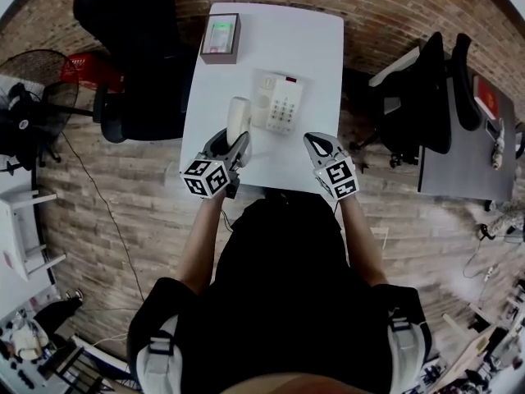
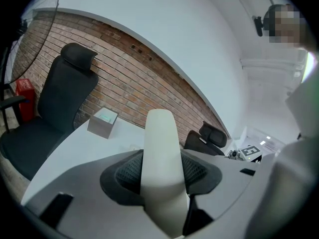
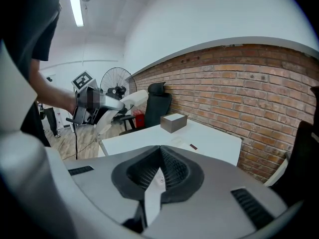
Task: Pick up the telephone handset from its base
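- White rectangular table (image 1: 312,48) lies bare round the cream keypad telephone base (image 1: 279,103).
- Our left gripper (image 1: 232,142) clamps the cream plastic handset (image 2: 160,153) beside it; right gripper (image 1: 318,142) closed, empty.

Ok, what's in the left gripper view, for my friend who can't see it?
The left gripper is clamped on a cream plastic telephone handset, held over a white table. Behind it are a grey box, a black office chair and a red brick wall.
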`<action>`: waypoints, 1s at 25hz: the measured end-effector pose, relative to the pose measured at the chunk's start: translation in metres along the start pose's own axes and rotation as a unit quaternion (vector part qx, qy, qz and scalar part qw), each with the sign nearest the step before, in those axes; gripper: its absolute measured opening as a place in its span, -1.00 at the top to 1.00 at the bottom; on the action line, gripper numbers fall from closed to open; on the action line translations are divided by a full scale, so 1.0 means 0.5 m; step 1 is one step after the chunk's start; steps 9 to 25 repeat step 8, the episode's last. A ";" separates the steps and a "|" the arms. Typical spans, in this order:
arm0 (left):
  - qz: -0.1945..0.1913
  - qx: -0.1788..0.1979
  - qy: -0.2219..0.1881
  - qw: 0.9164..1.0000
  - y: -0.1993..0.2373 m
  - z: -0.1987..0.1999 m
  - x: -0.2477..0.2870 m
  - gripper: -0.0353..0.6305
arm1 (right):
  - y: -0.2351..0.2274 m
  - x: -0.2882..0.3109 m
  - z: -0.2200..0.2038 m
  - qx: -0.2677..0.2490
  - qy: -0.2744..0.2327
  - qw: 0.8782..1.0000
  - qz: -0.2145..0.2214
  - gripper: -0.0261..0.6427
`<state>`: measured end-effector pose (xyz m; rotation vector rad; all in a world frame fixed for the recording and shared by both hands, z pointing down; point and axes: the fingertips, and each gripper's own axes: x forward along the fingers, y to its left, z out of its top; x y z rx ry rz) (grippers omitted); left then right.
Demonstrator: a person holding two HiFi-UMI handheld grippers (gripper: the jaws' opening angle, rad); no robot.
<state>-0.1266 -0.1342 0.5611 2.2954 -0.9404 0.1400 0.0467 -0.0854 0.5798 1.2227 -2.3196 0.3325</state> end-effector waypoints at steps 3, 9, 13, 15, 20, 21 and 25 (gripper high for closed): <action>-0.004 -0.003 -0.003 1.000 0.004 0.002 0.007 0.24 | -0.007 -0.005 -0.002 -0.004 0.003 1.000 -0.004 0.93; -0.007 -0.005 -0.006 1.000 0.020 0.010 0.013 0.24 | -0.015 -0.002 -0.003 -0.005 0.010 1.000 -0.010 0.93; -0.007 -0.005 -0.006 1.000 0.020 0.010 0.013 0.24 | -0.015 -0.002 -0.003 -0.005 0.010 1.000 -0.010 0.93; -0.007 -0.005 -0.006 1.000 0.020 0.010 0.013 0.24 | -0.015 -0.002 -0.003 -0.005 0.010 1.000 -0.010 0.93; -0.007 -0.005 -0.006 1.000 0.020 0.010 0.013 0.24 | -0.015 -0.002 -0.003 -0.005 0.010 1.000 -0.010 0.93; -0.007 -0.005 -0.006 1.000 0.020 0.010 0.013 0.24 | -0.015 -0.002 -0.003 -0.005 0.010 1.000 -0.010 0.93; -0.007 -0.005 -0.006 1.000 0.020 0.010 0.013 0.24 | -0.015 -0.002 -0.003 -0.005 0.010 1.000 -0.010 0.93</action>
